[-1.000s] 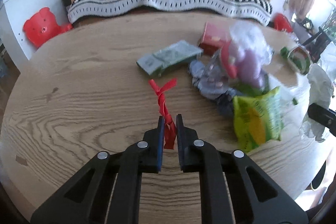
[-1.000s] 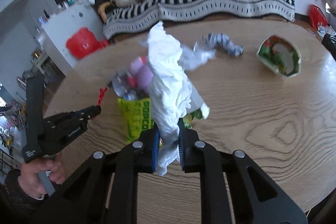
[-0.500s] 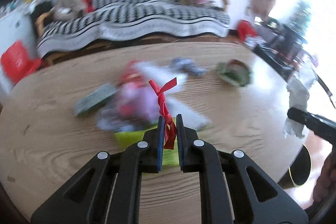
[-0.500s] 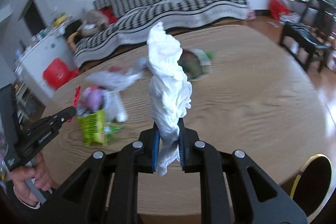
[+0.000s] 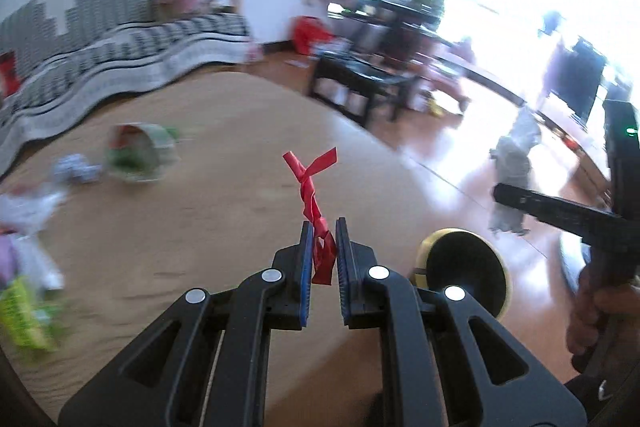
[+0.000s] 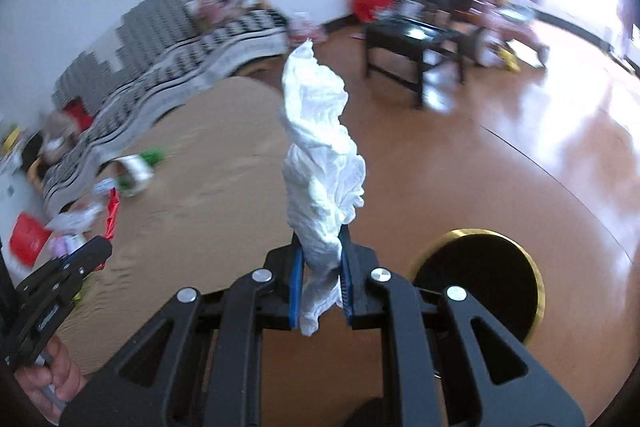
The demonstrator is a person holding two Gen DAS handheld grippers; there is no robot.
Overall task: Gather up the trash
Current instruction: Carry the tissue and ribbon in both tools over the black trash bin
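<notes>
My left gripper (image 5: pixel 321 227) is shut on a twisted red plastic strip (image 5: pixel 314 203) that sticks up past the fingertips, above the right end of the wooden table (image 5: pixel 200 227). My right gripper (image 6: pixel 321 233) is shut on a crumpled white tissue (image 6: pixel 320 163) that stands tall between the pads. A round black bin with a yellow rim (image 6: pixel 480 275) sits on the floor just below and to the right of the right gripper; in the left wrist view the bin (image 5: pixel 464 267) shows beside the left fingers. The right gripper (image 5: pixel 500 193) with its tissue appears at the right there.
More trash lies on the table: a green and red wrapper (image 5: pixel 138 151), a crumpled blue-white piece (image 5: pixel 76 169), a yellow-green bag (image 5: pixel 24 311). A striped sofa (image 5: pixel 120 43) stands behind. A black low table (image 6: pixel 412 43) and shiny wooden floor (image 6: pixel 520 147) lie to the right.
Both grippers have swung right, away from the trash pile toward the table's right end, each still holding its piece. The black bin on the floor has come into view below them.
</notes>
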